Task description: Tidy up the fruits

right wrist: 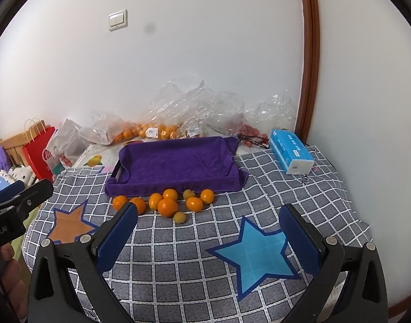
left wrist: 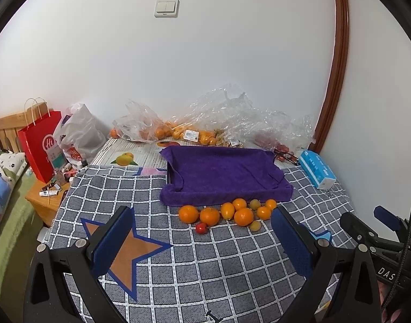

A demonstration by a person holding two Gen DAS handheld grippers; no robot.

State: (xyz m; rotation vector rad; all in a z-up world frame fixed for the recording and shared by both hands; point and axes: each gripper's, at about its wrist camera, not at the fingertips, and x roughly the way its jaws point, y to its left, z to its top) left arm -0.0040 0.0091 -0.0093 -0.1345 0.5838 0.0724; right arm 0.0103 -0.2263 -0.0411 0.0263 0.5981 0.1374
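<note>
Several oranges (left wrist: 243,216) (right wrist: 167,207) lie in a loose row on the checked cloth, right in front of a tray draped in a purple towel (left wrist: 221,175) (right wrist: 175,164). Two small yellow-green fruits (left wrist: 255,226) (right wrist: 179,217) and a small red fruit (left wrist: 201,228) lie among them. My left gripper (left wrist: 202,242) hovers open a little short of the row, nothing between its fingers. My right gripper (right wrist: 208,239) is open too, above the cloth near a blue star (right wrist: 255,253), empty. The right gripper's body (left wrist: 366,237) shows in the left wrist view.
Clear plastic bags with more oranges (left wrist: 175,130) (right wrist: 151,132) and red fruits (right wrist: 251,132) line the wall behind the tray. A blue tissue pack (left wrist: 317,172) (right wrist: 291,154) sits at the right. A red paper bag (left wrist: 39,145) and a cluttered wooden nightstand (left wrist: 48,199) stand left. A hand (right wrist: 11,282) holds the left gripper.
</note>
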